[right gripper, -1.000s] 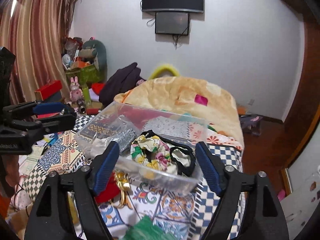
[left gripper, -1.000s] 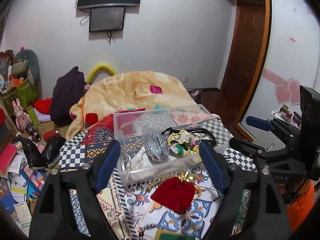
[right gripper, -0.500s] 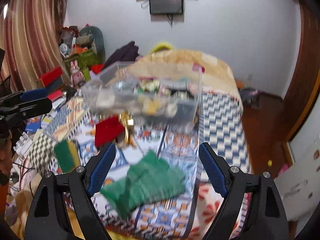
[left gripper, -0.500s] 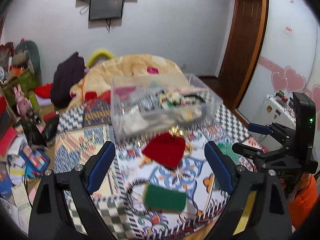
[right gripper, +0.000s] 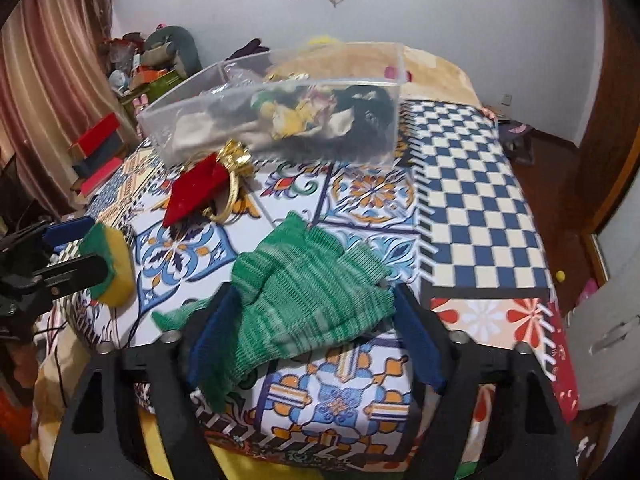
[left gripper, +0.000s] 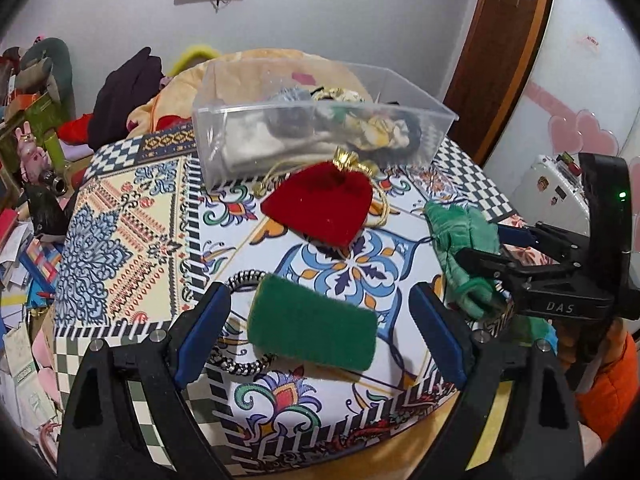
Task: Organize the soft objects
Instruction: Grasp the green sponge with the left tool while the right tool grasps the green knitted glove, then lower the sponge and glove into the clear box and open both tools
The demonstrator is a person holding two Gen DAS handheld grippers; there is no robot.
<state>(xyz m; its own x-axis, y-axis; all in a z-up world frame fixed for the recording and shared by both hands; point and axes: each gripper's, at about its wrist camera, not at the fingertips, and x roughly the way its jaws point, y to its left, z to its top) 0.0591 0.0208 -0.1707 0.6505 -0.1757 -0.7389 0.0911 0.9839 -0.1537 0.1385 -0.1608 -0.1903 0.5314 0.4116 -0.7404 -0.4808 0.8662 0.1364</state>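
A clear plastic box (left gripper: pixel 320 120) with scrunchies and cloth inside stands at the far side of the patterned table; it also shows in the right wrist view (right gripper: pixel 280 108). A red pouch with gold ties (left gripper: pixel 320 204) lies in front of it (right gripper: pixel 196 188). My left gripper (left gripper: pixel 320 336) is open around a green-topped yellow sponge (left gripper: pixel 312 334), which also shows in the right wrist view (right gripper: pixel 110 262). My right gripper (right gripper: pixel 316 340) is open around green knit fabric (right gripper: pixel 304 296), seen too in the left wrist view (left gripper: pixel 460 248).
A metal chain (left gripper: pixel 240 320) lies under the sponge. The patterned tablecloth (right gripper: pixel 472 208) ends at a near edge below both grippers. Behind the table are a blanket-covered bed (left gripper: pixel 256 64), clutter at left (left gripper: pixel 28 152) and a wooden door (left gripper: pixel 504 52).
Both grippers have drawn back from the clear box and dropped toward the near table edge. The sponge now sits between the left fingers, the green knit between the right fingers.
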